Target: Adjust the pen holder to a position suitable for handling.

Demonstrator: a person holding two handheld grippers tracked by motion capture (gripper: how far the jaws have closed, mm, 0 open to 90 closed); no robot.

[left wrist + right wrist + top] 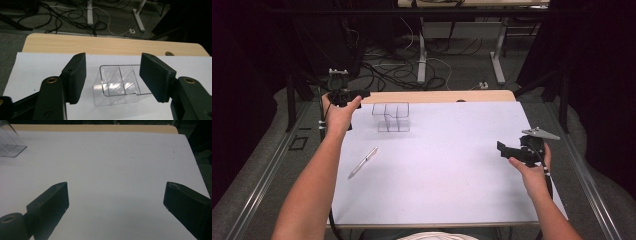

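The left hand-held gripper [358,94] hangs at the far left edge of the counter [452,165], jaws partly open with nothing between the pads, aimed at the clear plastic box [392,117] standing just beyond; a pen [363,162] lies nearer the person, apart from both; this looks like the approach to the box, so next the jaws should straddle its walls squarely and close gently, clear plastic being slippery; the right hand-held gripper [504,149] waits wide open, empty, well apart.
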